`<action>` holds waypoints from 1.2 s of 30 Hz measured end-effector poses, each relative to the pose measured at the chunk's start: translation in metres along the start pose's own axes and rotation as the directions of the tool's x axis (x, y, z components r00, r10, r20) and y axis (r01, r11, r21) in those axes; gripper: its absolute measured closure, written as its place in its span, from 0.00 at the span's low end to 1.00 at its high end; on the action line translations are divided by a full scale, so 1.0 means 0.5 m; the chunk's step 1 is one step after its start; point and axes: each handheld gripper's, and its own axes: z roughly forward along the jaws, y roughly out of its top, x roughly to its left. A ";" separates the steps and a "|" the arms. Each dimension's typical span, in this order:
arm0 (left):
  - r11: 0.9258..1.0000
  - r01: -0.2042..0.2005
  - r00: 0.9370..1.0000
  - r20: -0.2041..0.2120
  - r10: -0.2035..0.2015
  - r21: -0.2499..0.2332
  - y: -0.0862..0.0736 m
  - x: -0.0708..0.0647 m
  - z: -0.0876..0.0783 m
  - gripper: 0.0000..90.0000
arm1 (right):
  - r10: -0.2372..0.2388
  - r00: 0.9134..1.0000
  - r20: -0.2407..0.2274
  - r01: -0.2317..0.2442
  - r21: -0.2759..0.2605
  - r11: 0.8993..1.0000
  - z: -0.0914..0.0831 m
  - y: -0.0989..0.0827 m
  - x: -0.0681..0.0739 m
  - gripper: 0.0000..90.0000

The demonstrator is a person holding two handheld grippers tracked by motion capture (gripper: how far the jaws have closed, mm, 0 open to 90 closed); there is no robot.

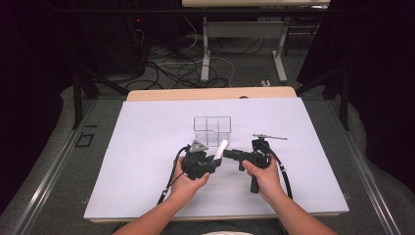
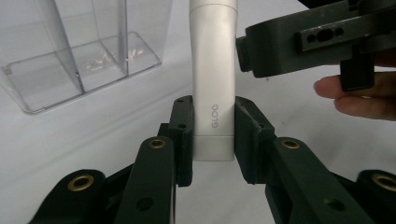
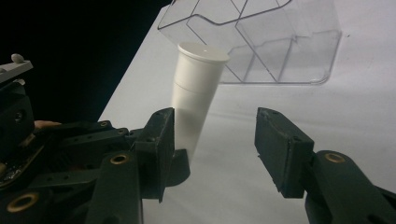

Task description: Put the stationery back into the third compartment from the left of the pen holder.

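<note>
High view: the left gripper (image 1: 211, 161) holds a white glue tube (image 1: 222, 148) above the surface (image 1: 137, 161), w/ a clear divided organiser (image 1: 212, 130) at 12 o'clock and the right gripper (image 1: 230, 155) nosing in from 3 o'clock. Left gripper view: its fingers (image 2: 182, 135) clamp the tube's base. Right gripper view: its fingers (image 3: 282, 151) are spread wide beside the tube, not touching, so this looks like a handover or cap-pull; next, prob. close on the upper tube or cap.

High view: worktop (image 1: 147, 161) evenly lit from above, bright white sheet, surroundings dark, corners near black. Soft short shadows under hands. Picture low-resolution, slightly soft. Left gripper view: white tube (image 2: 214, 79) sharp, mild glare on clear box (image 2: 70, 51) at upper left; lower edges blurred. Right gripper view: upper left black, sheet washed out at right, tube casts faint shadow.
</note>
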 end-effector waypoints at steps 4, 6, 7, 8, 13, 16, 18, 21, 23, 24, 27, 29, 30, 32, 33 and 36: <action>1.000 0.000 1.000 0.017 0.000 0.015 -0.005 -0.003 0.002 0.79 | 0.027 0.999 -0.042 -0.029 -0.037 0.999 0.004 -0.005 -0.001 0.54; 1.000 -0.006 1.000 0.021 0.006 0.020 -0.008 -0.008 0.003 0.79 | 0.045 0.996 -0.075 -0.050 -0.073 0.996 0.007 -0.009 -0.004 0.54; 1.000 -0.013 1.000 0.027 0.012 0.016 -0.009 -0.010 0.005 0.79 | 0.048 0.994 -0.098 -0.056 -0.084 0.995 0.009 -0.011 -0.005 0.54; 1.000 -0.019 0.999 0.030 0.018 0.018 -0.009 -0.013 0.006 0.79 | 0.057 0.994 -0.097 -0.065 -0.085 0.994 0.011 -0.012 -0.005 0.55; 0.999 -0.044 0.998 0.040 0.043 0.025 -0.011 -0.021 0.008 0.79 | 0.049 0.996 -0.074 -0.054 -0.062 0.997 0.014 -0.016 -0.008 0.58; 0.997 -0.065 0.997 0.042 0.064 0.032 -0.013 -0.025 0.010 0.79 | 0.043 0.997 -0.067 -0.046 -0.051 0.998 0.016 -0.018 -0.010 0.61; 0.998 -0.063 0.997 0.041 0.062 0.026 -0.015 -0.029 0.012 0.79 | 0.050 0.997 -0.065 -0.053 -0.044 0.998 0.017 -0.020 -0.010 0.63; 0.998 -0.053 0.998 0.048 0.052 0.025 -0.016 -0.030 0.012 0.79 | 0.065 0.997 -0.052 -0.067 -0.042 0.997 0.017 -0.021 -0.010 0.68; 0.998 -0.051 0.998 0.051 0.049 0.028 -0.016 -0.030 0.012 0.79 | 0.072 0.996 -0.046 -0.074 -0.042 0.996 0.016 -0.021 -0.013 0.71; 0.998 -0.051 0.998 0.050 0.050 0.029 -0.017 -0.031 0.012 0.79 | 0.090 0.995 -0.049 -0.093 -0.045 0.995 0.017 -0.020 -0.013 0.71; 0.998 -0.056 0.997 0.048 0.055 0.035 -0.017 -0.029 0.013 0.79 | 0.112 0.992 -0.053 -0.114 -0.027 0.993 0.016 -0.021 -0.015 0.72; 0.998 -0.063 0.997 0.048 0.062 0.030 -0.018 -0.027 0.014 0.79 | 0.144 0.988 -0.061 -0.146 -0.023 0.989 0.016 -0.020 -0.015 0.73; 0.998 -0.056 0.997 0.058 0.054 0.033 -0.018 -0.028 0.014 0.79 | 0.134 0.989 -0.058 -0.135 -0.017 0.991 0.016 -0.020 -0.018 0.73; 0.998 -0.063 0.997 0.053 0.061 0.032 -0.018 -0.026 0.014 0.79 | 0.145 0.988 -0.061 -0.146 -0.018 0.989 0.017 -0.020 -0.019 0.73; 0.997 -0.063 0.997 0.052 0.062 0.034 -0.018 -0.026 0.014 0.79 | 0.143 0.988 -0.061 -0.144 -0.014 0.989 0.017 -0.020 -0.020 0.73; 0.998 -0.044 0.997 0.057 0.042 0.038 -0.019 -0.028 0.016 0.79 | 0.156 0.985 -0.067 -0.157 -0.013 0.987 0.017 -0.019 -0.020 0.73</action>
